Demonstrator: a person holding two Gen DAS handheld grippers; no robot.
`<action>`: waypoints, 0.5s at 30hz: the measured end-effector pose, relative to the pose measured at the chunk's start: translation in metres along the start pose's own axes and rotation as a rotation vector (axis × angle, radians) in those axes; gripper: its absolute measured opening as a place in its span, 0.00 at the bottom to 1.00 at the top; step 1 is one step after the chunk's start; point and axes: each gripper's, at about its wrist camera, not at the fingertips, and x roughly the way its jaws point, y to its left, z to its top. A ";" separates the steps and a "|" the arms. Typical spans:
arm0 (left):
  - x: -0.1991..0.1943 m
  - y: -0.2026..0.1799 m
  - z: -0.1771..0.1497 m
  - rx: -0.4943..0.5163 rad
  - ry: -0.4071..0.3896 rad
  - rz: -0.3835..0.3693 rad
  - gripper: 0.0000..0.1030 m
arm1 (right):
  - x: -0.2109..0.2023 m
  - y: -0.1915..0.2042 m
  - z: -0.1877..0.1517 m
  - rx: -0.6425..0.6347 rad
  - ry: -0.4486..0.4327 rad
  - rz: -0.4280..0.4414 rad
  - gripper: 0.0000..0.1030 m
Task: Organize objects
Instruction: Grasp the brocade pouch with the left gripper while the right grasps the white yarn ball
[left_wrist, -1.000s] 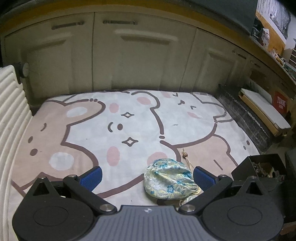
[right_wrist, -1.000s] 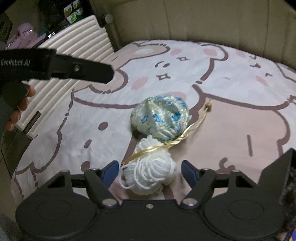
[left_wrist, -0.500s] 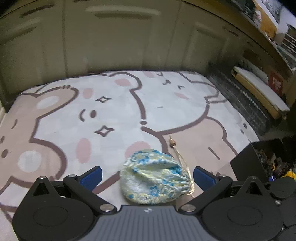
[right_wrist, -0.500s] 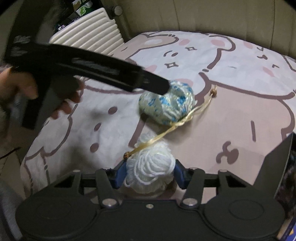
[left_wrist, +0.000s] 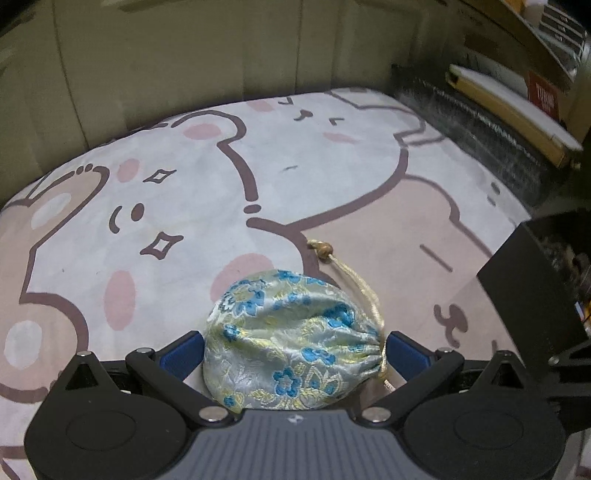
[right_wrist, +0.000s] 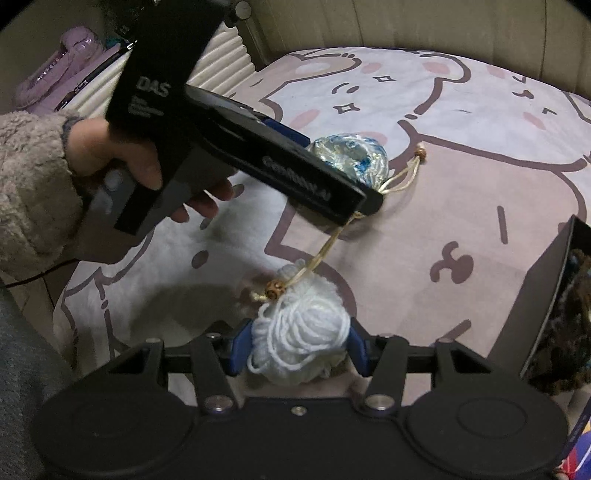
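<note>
So your right gripper (right_wrist: 300, 345) pinches the yarn ball (right_wrist: 301, 341) near the box (right_wrist: 546, 295); left gripper (left_wrist: 293, 350) brackets the pouch (left_wrist: 291, 339) on the mat (left_wrist: 369, 166), grip unclear.

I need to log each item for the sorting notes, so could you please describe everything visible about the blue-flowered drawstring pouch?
The blue-flowered brocade drawstring pouch looks like shiny pale silvery-green satin with blue and gold blossoms. It is plump, gathered shut at its right end, lying on the cartoon-bear blanket. Its golden cord ends in wooden beads; one end lies across the white yarn ball. The left gripper has its jaws around the pouch, blue pads at both sides.
</note>
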 end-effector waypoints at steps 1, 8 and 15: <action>0.002 0.000 0.000 0.006 0.003 0.005 1.00 | 0.000 0.000 0.000 -0.001 0.000 0.000 0.53; 0.010 0.000 0.000 0.011 0.034 0.005 1.00 | -0.003 0.002 -0.001 -0.011 0.000 -0.003 0.52; 0.003 0.003 0.003 -0.008 0.024 -0.006 0.89 | -0.009 0.003 0.001 -0.018 -0.017 -0.019 0.52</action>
